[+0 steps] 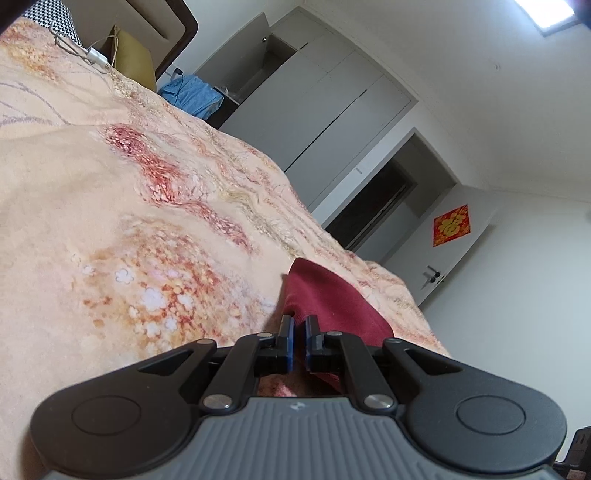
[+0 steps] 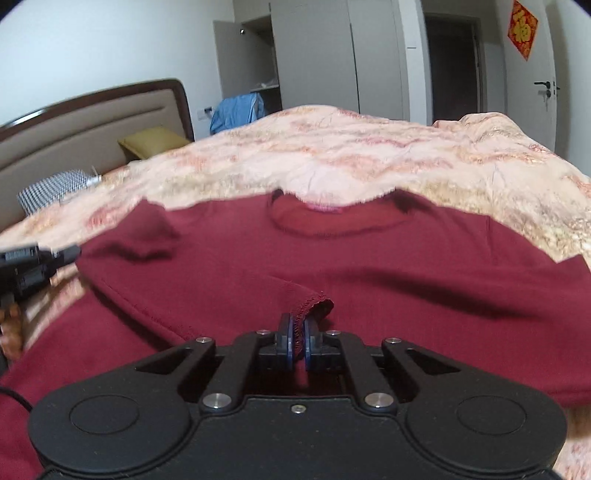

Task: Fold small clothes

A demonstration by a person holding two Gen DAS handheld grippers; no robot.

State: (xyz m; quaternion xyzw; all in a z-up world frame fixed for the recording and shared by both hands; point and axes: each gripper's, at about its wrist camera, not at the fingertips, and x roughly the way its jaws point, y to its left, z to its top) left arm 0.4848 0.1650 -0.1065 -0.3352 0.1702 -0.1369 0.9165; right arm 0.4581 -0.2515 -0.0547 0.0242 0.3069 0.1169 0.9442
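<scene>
Presently listed: one dark red shirt [image 2: 369, 258], spread flat on a bed under a peach floral blanket [image 2: 369, 155], neckline [image 2: 332, 221] toward the far side, a pink label just visible inside it. One sleeve [image 2: 221, 291] lies folded across the body, its stitched cuff [image 2: 314, 302] ending near the middle. Right gripper [image 2: 298, 332]: jaws pressed nearly together, pinching the cuff edge between the blue pads [image 2: 290, 332]. Left gripper [image 1: 298, 328]: jaws likewise nearly together, red cloth caught between the fingertips at the shirt's edge [image 1: 332, 299]; in the right wrist view it [image 2: 40, 258] sits at the left border, its tip touching the shirt's shoulder corner. Bed fittings: padded headboard [image 2: 92, 125] with dark frame, olive pillow [image 2: 151, 142], black-and-white patterned pillow [image 2: 51, 192], white cable [image 1: 96, 55] lying on the blanket near the head end. Room: blue garment [image 2: 236, 110] heaped beyond the bed, grey wardrobe [image 2: 314, 55] with one door ajar, dark doorway [image 2: 454, 66], white door [image 2: 532, 74] with black handle, bearing a red-and-gold diamond hanging [image 2: 522, 29]. Ceiling light [image 1: 546, 14] in the left wrist view.
</scene>
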